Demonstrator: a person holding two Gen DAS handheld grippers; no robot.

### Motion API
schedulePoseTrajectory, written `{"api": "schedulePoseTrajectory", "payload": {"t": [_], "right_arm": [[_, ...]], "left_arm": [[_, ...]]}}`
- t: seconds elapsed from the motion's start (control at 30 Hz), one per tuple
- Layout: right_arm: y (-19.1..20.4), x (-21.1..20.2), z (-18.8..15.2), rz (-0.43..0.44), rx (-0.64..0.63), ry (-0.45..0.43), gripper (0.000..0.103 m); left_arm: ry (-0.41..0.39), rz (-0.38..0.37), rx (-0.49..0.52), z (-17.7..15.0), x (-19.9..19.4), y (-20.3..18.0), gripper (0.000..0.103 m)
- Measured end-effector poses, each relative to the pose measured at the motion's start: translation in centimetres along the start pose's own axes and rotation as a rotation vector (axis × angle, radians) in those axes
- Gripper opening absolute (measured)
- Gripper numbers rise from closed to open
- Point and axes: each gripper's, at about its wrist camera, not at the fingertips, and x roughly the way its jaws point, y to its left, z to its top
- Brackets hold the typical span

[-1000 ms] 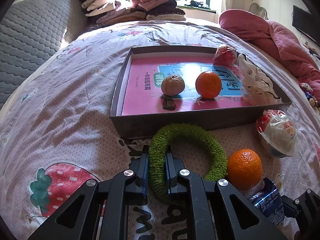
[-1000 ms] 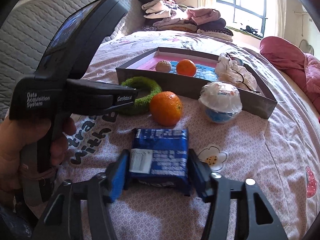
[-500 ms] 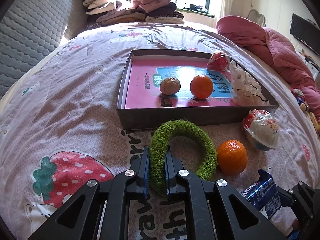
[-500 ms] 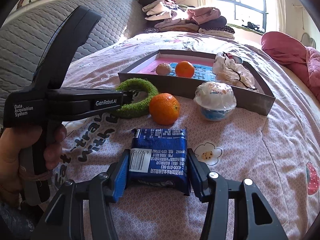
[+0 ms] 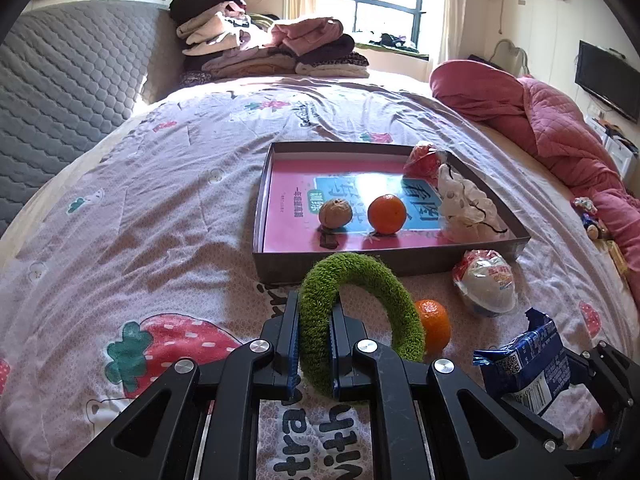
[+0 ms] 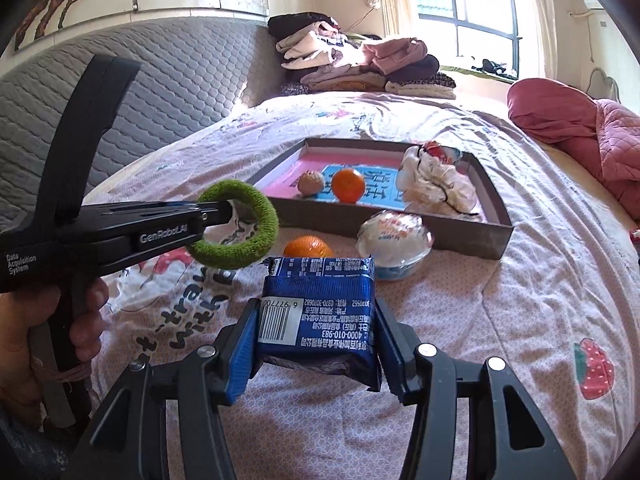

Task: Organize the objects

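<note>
My left gripper (image 5: 315, 336) is shut on a green fuzzy ring (image 5: 372, 284) and holds it lifted above the bed; the ring also shows in the right wrist view (image 6: 256, 236). My right gripper (image 6: 316, 320) is shut on a blue snack packet (image 6: 320, 316), raised off the bedspread; the packet also shows in the left wrist view (image 5: 524, 360). A grey tray (image 5: 360, 260) with a pink book inside holds a walnut (image 5: 335, 212), an orange (image 5: 387, 209), a white cloth bundle (image 5: 468, 204) and a red wrapped item (image 5: 422, 160).
On the bedspread before the tray lie a second orange (image 5: 434, 320) and a wrapped plastic cup (image 5: 486, 284). Folded clothes (image 5: 272, 48) sit at the bed's far end. A pink quilt (image 5: 560, 128) lies at right. A grey padded headboard (image 5: 60, 72) stands at left.
Both grippers have risen from the bed with their loads. The green ring came off the bedspread and now hangs tilted; the blue packet is lifted too.
</note>
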Motion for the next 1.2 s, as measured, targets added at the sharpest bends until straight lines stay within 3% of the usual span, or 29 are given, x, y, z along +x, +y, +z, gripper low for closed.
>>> {"api": "schedulePoseTrajectory", "payload": {"t": [0.63, 1.2], "right_arm": [[-3.4, -2.5, 3.7, -0.044, 0.007, -0.127, 0.054], [-8.9, -0.7, 7.8, -0.144, 0.019, -0.168, 0.054]], "left_arm": [[-0.083, 0.046, 0.036, 3.2, -2.5, -1.3, 0.012], [-0.093, 0.066, 0.059, 6.4, 0.5, -2.1, 0.012]]}}
